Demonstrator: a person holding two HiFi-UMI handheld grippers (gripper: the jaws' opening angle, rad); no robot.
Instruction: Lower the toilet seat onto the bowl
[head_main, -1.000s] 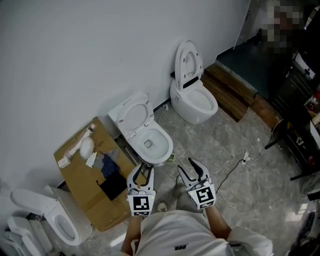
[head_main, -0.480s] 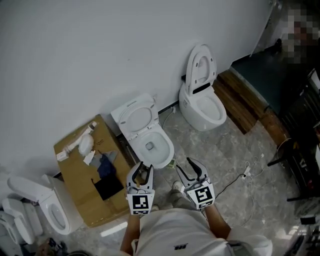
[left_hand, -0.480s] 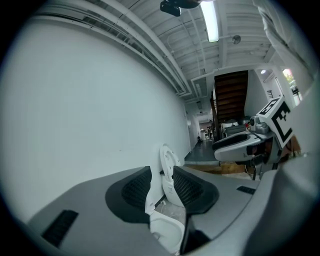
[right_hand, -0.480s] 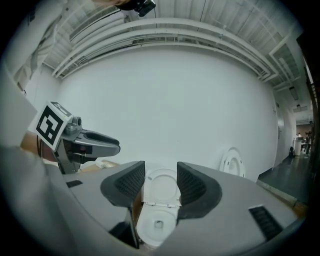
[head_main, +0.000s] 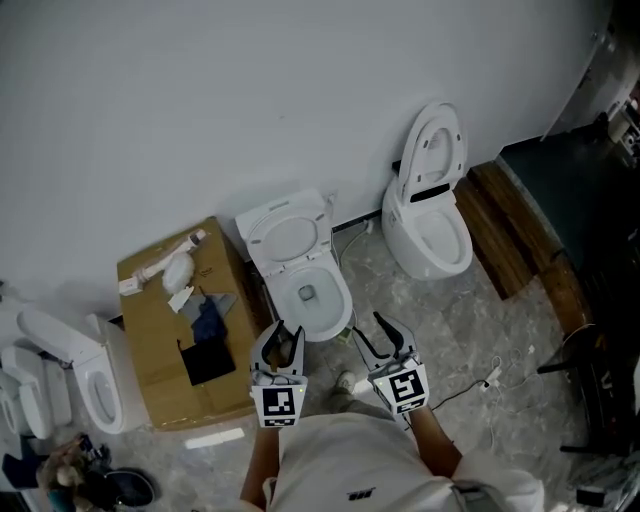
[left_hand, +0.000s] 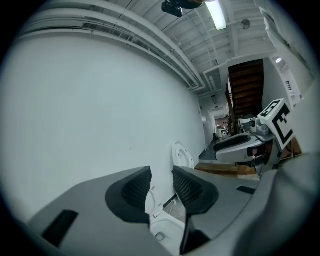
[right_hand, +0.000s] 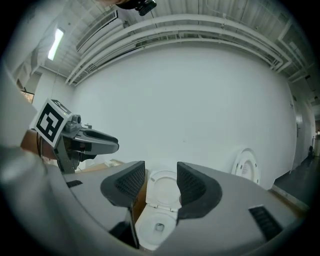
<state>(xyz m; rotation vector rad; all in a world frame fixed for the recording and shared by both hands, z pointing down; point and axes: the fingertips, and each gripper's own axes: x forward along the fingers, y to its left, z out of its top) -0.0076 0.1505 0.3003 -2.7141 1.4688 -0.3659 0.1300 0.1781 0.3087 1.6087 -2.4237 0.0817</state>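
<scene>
Toilet seat (head_main: 289, 236): upright against the far wall, behind bowl (head_main: 318, 300). Left gripper (head_main: 283, 335): jaws closed, empty. Right gripper (head_main: 383, 338): jaws apart, empty. Both hover on the bowl's near side.

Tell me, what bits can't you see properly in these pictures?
- Middle white toilet with its seat up: in the left gripper view, the left gripper covers most of it with its dark pads.
- White toilets at the far left: head view, the outermost is cut off by the picture's edge.
- Small things on the brown cardboard box: head view, too small and dim to name.
- Dark things at the right edge: head view, too dark and cut off.
</scene>
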